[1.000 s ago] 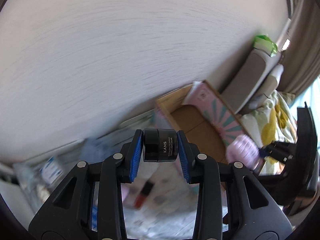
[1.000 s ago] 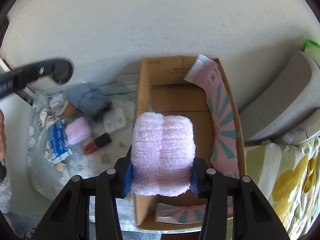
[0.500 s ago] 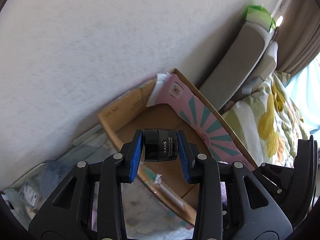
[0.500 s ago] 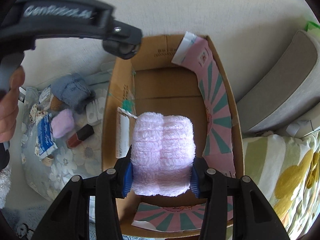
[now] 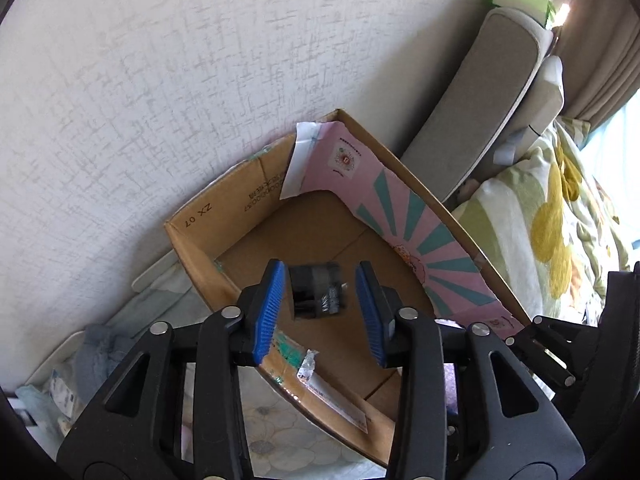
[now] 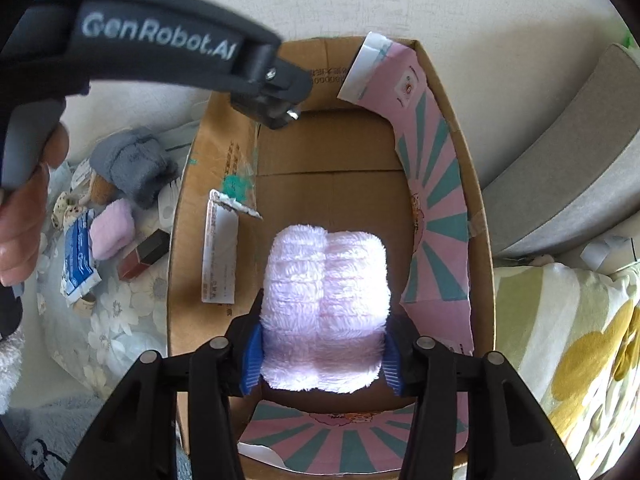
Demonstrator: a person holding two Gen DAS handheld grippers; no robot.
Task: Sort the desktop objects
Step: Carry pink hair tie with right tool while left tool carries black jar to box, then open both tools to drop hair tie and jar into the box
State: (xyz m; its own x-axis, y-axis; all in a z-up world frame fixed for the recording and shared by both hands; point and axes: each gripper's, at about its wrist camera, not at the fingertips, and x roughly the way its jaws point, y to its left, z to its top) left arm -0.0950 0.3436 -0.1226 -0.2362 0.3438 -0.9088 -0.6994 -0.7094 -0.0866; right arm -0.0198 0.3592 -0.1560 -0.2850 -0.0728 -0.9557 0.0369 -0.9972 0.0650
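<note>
the left gripper (image 5: 320,304) has spread its fingers and the black jar (image 5: 316,295), freed and blurred, now drops over the cardboard box (image 5: 248,204).

We see the small black jar (image 5: 316,295) only as a motion smear between the parted pads of the left claw (image 5: 320,312); its label is unreadable, and we cannot tell whether it touches either pad or the floor of the cardboard box (image 5: 200,240). The pink fluffy towel (image 6: 325,308) covers the inner faces of the right claw (image 6: 322,354) and the box floor under it. The box's near wall is cut off by the right wrist view's bottom edge. Print on the blue sachet (image 6: 80,256) is too small for us to read.
</note>
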